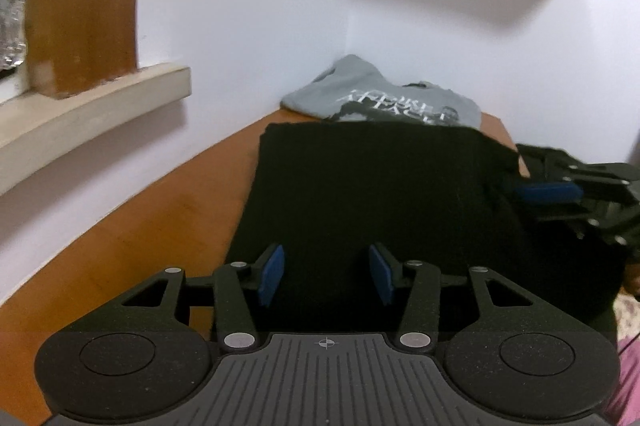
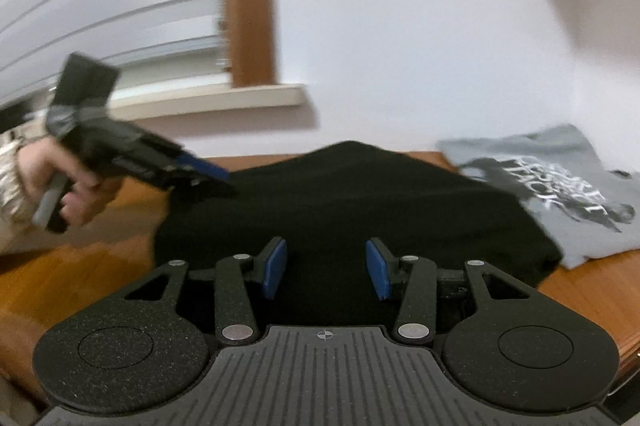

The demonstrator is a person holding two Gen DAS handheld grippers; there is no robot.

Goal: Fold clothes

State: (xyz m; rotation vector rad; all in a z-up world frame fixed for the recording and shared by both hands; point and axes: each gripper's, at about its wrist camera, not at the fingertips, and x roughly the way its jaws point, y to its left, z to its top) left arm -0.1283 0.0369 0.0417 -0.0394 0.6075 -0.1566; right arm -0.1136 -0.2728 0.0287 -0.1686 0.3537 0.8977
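Both tools share one build. The left gripper (image 1: 327,275) has a matte black, finely speckled body — two round housings at the sides, each with a raised disc on top, and a ribbed grey plate between them bearing a small crosshair mark. Flat black link bars with triangular cut-outs are pinned by round silver rivets. Its fingers (image 1: 273,275) end in blue rectangular pads. The right gripper (image 2: 326,269) matches — same black links, silver pins, crosshair and blue pads (image 2: 379,269). A hand (image 2: 80,194) grips a grey handle below a black block; the sleeve (image 2: 10,178) is pale with a mottled pattern.
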